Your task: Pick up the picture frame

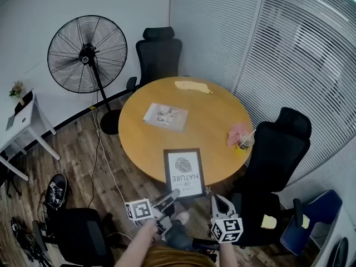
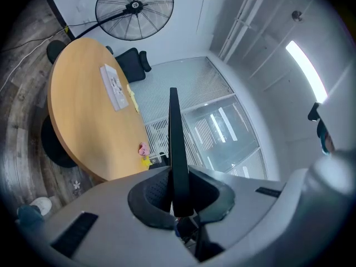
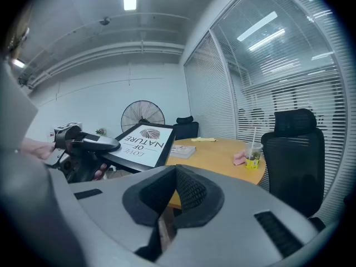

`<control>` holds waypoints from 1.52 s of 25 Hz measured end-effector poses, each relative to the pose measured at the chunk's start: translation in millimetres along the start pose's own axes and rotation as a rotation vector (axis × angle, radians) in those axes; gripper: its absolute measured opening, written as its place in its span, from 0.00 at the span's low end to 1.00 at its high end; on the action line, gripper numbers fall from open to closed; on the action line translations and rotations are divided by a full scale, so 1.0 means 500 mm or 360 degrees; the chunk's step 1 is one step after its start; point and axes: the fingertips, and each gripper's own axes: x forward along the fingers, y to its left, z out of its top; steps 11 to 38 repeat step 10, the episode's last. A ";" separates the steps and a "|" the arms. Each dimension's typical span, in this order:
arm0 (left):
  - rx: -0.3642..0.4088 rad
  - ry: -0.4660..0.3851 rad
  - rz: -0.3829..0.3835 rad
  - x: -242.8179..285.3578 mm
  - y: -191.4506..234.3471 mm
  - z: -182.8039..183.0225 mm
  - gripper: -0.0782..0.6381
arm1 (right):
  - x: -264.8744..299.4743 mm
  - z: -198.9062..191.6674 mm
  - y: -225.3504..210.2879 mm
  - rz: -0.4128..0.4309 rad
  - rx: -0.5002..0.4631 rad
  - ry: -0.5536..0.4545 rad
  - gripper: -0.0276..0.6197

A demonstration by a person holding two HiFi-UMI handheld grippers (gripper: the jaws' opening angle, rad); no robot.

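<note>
The picture frame (image 1: 183, 173) is black-edged with a white print reading "LOVE OF NATURE". It lies at the near edge of the round wooden table (image 1: 211, 113), its near end past the rim. My left gripper (image 1: 169, 197) is shut on the frame's near left corner. In the left gripper view the frame (image 2: 173, 138) shows edge-on as a thin black bar between the jaws. In the right gripper view the frame (image 3: 142, 139) tilts up, with the left gripper (image 3: 92, 144) clamped on it. My right gripper (image 1: 219, 204) hangs just right of the frame, jaws together and holding nothing.
On the table lie a booklet (image 1: 166, 116), a yellowish cloth (image 1: 193, 87), a pink cloth (image 1: 236, 131) and a cup with a straw (image 1: 245, 142). Black office chairs (image 1: 158, 52) (image 1: 278, 149) stand round it. A floor fan (image 1: 87, 53) and a white side table (image 1: 19, 121) stand at the left.
</note>
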 end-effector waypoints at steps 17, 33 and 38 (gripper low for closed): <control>0.0020 0.0005 0.0027 -0.003 0.005 -0.004 0.19 | -0.009 0.009 -0.001 -0.0010 -0.0008 0.0001 0.06; 0.0020 0.0005 0.0027 -0.003 0.005 -0.004 0.19 | -0.009 0.009 -0.001 -0.0010 -0.0008 0.0001 0.06; 0.0020 0.0005 0.0027 -0.003 0.005 -0.004 0.19 | -0.009 0.009 -0.001 -0.0010 -0.0008 0.0001 0.06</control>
